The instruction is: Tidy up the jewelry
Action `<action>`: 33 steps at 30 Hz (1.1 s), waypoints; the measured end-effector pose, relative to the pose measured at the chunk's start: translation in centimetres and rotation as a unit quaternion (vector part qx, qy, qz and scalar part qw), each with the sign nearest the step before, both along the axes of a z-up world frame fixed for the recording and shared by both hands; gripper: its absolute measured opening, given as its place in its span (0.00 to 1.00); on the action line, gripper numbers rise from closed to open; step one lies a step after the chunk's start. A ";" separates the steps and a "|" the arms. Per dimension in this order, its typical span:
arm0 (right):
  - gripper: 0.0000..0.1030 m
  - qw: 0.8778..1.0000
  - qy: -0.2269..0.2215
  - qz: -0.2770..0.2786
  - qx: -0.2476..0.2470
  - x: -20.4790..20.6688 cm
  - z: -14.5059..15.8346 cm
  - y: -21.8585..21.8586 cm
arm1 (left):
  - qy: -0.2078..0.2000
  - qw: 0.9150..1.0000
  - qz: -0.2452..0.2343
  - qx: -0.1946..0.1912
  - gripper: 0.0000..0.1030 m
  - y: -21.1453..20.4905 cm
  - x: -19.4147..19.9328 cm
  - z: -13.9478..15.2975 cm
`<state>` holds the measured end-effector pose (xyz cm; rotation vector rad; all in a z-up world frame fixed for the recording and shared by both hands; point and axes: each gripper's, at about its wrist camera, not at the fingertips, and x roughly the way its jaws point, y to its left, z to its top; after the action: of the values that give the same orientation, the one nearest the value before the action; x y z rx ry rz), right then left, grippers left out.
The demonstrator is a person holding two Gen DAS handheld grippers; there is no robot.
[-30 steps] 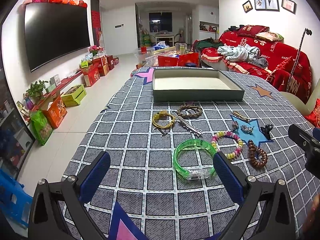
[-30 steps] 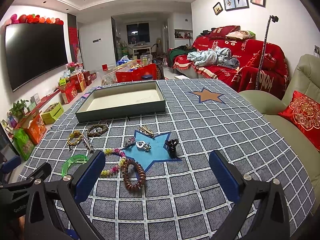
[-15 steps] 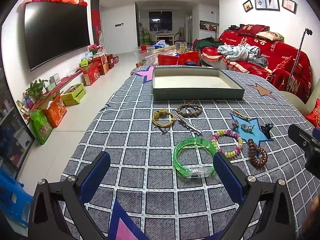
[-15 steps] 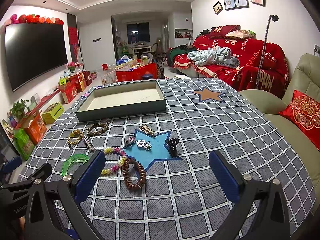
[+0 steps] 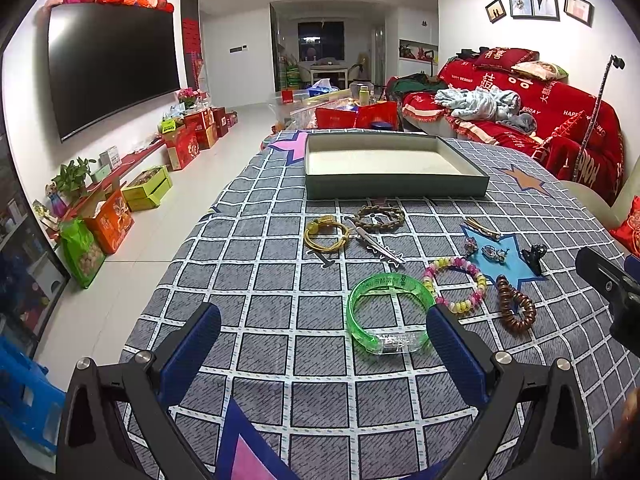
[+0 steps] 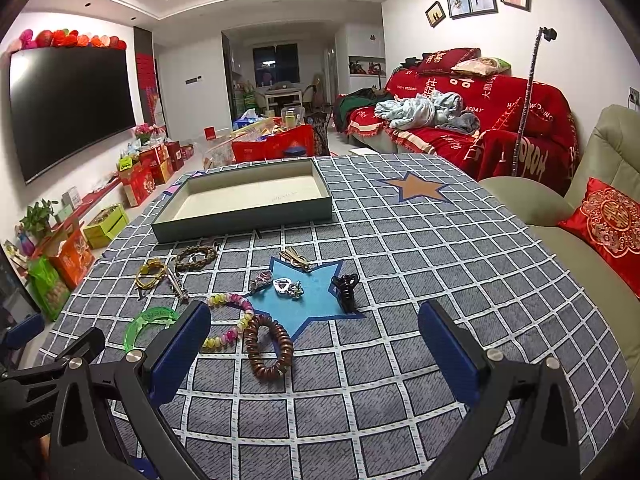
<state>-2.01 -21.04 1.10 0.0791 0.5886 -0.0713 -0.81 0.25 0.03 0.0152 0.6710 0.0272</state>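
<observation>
Hovering low over the table, both grippers empty.
Left gripper spread wide near the green bangle; right gripper spread wide above the brown coil bracelet.

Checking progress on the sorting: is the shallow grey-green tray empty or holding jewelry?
Empty. The shallow grey-green tray shows only bare cream lining in both views.
</observation>
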 end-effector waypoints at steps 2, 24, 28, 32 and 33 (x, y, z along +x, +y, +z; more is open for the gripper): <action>1.00 1.000 0.001 0.000 0.001 -0.1 -0.2 0.1 | 0.000 1.000 0.000 0.000 1.00 0.0 -0.1 -0.2; 1.00 0.996 0.083 -0.034 0.014 2.3 -1.3 -2.8 | 0.085 0.995 -0.029 -0.036 1.00 0.3 2.6 -1.5; 1.00 0.992 0.113 -0.045 0.014 3.4 -1.9 -4.0 | 0.115 0.992 -0.040 -0.034 1.00 0.6 4.0 -1.8; 1.00 0.989 0.139 -0.038 0.016 4.9 -2.4 -4.6 | 0.132 0.990 -0.036 -0.018 1.00 0.6 5.3 -1.9; 1.00 0.988 0.149 -0.035 0.015 5.6 -2.6 -4.6 | 0.136 0.990 -0.037 -0.020 1.00 0.7 5.7 -1.9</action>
<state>3.56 -25.68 -1.51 0.1193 0.8862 -0.1443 4.92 0.92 -1.89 0.0054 0.9436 -0.0600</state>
